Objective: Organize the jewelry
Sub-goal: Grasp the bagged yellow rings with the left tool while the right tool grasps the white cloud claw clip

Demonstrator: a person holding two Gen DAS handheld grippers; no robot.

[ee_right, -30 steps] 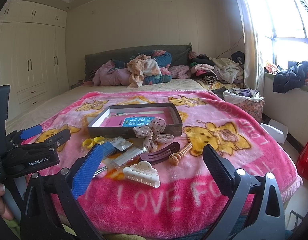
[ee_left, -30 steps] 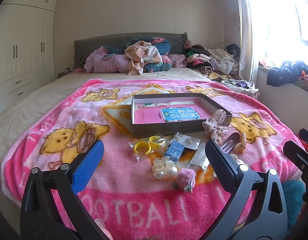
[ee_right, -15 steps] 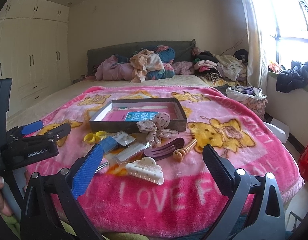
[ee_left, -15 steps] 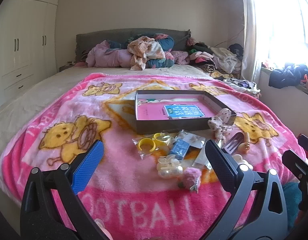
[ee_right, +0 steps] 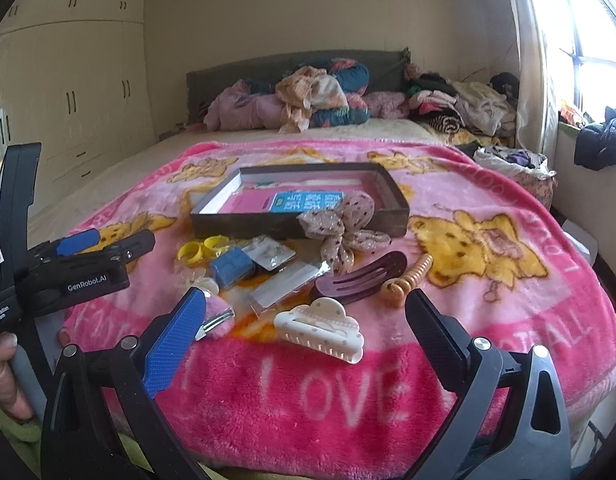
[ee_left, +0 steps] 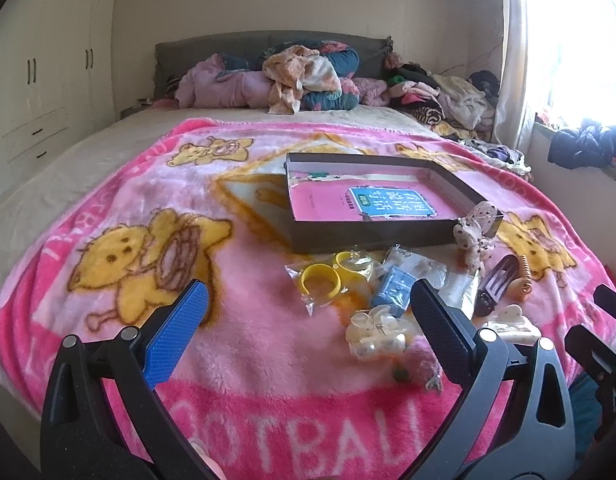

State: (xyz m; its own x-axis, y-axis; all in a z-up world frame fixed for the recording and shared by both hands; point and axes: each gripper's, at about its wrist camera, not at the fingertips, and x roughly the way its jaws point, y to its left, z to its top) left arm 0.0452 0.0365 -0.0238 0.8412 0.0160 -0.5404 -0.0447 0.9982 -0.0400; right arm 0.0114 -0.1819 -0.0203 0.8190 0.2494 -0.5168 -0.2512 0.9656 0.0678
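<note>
A dark shallow box (ee_left: 371, 236) (ee_right: 391, 220) with a pink and blue card inside lies on the pink blanket. In front of it lie yellow rings in a bag (ee_left: 321, 280), a blue pouch (ee_right: 232, 266), a pearl flower clip (ee_left: 373, 336), a dotted bow (ee_right: 341, 232), a maroon claw clip (ee_right: 359, 276), a coiled orange tie (ee_right: 407, 280) and a cream claw clip (ee_right: 319, 328). My left gripper (ee_left: 308, 332) is open and empty above the blanket's near edge. My right gripper (ee_right: 304, 334) is open and empty, just short of the cream clip.
The pink blanket (ee_left: 128, 208) covers a bed with piled clothes (ee_left: 308, 76) at the headboard. White wardrobes (ee_right: 68, 92) stand left, a bright window (ee_right: 595, 48) right. The left gripper body (ee_right: 68, 276) shows at the left of the right wrist view.
Both grippers have moved a little closer to the bed and lower; the items look larger. Both stay open. Nothing on the blanket has moved.
</note>
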